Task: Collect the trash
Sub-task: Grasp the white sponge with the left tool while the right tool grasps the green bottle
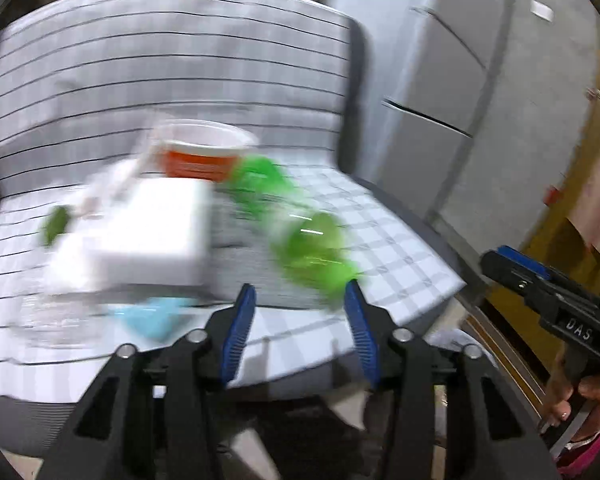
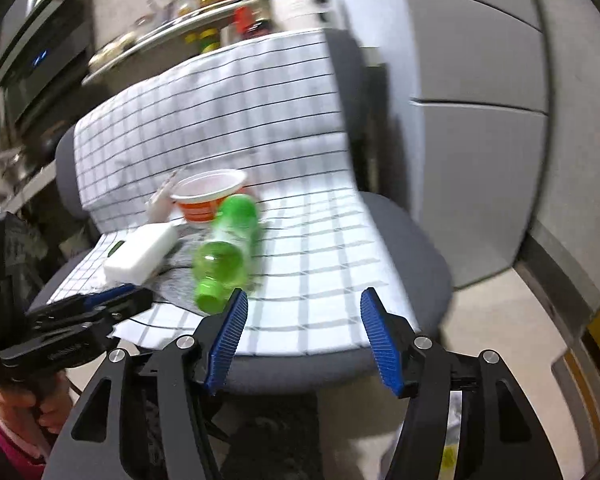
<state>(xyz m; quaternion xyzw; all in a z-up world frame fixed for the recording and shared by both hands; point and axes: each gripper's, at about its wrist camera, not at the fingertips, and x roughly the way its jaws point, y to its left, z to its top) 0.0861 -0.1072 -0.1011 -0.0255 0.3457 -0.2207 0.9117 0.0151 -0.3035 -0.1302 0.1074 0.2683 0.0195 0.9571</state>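
Trash lies on a chair seat covered by a checked cloth [image 2: 320, 240]. A green plastic bottle [image 2: 226, 246] lies on its side, also blurred in the left wrist view [image 1: 312, 252]. Behind it stands an orange-and-white cup [image 2: 206, 196], which also shows in the left wrist view [image 1: 202, 152]. A white box [image 2: 142, 254] lies to the left, seen too in the left wrist view [image 1: 148, 232]. My left gripper [image 1: 300, 300] is open and empty, just short of the bottle. My right gripper [image 2: 302, 306] is open and empty at the seat's front edge, right of the bottle's cap.
A light blue item [image 1: 152, 318] and clear plastic [image 1: 56, 320] lie at the seat's front left. A small green object [image 1: 56, 222] sits left of the box. A grey fridge [image 2: 480, 120] stands right of the chair. A cluttered shelf [image 2: 204, 12] is behind.
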